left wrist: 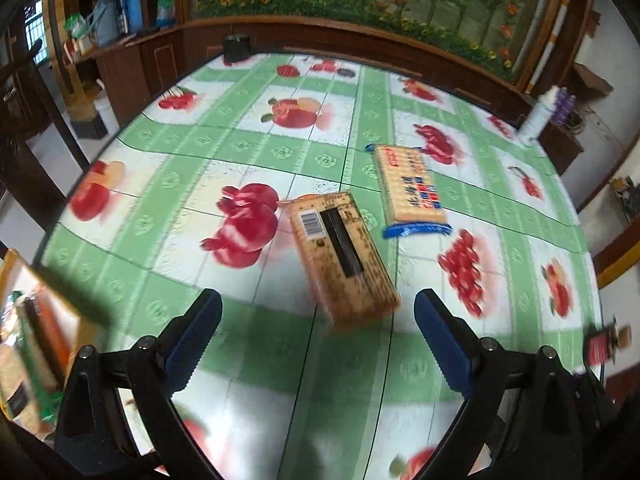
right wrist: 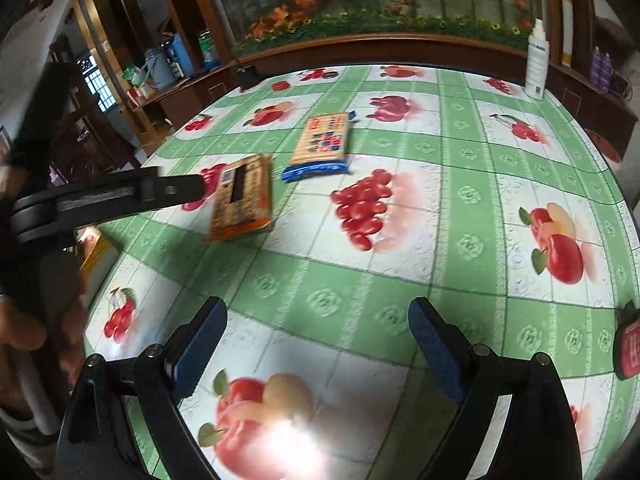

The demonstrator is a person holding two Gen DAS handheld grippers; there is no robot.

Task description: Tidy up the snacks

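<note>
Orange cracker pack (left wrist: 343, 258): long axis 11–5 o'clock | blue cracker pack (left wrist: 409, 190): at its 1 o'clock, near-parallel | left gripper (left wrist: 318, 336), right gripper (right wrist: 318, 340): spread, empty | table (left wrist: 256, 148).

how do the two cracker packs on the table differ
The orange-edged pack lies back side up, showing a barcode and a black stripe; the blue-edged pack lies front up, showing red and blue printing. The orange-edged pack is nearer the left tool, the blue-edged one farther off. Both are flat rectangular cracker packs on the tablecloth, apart.
</note>
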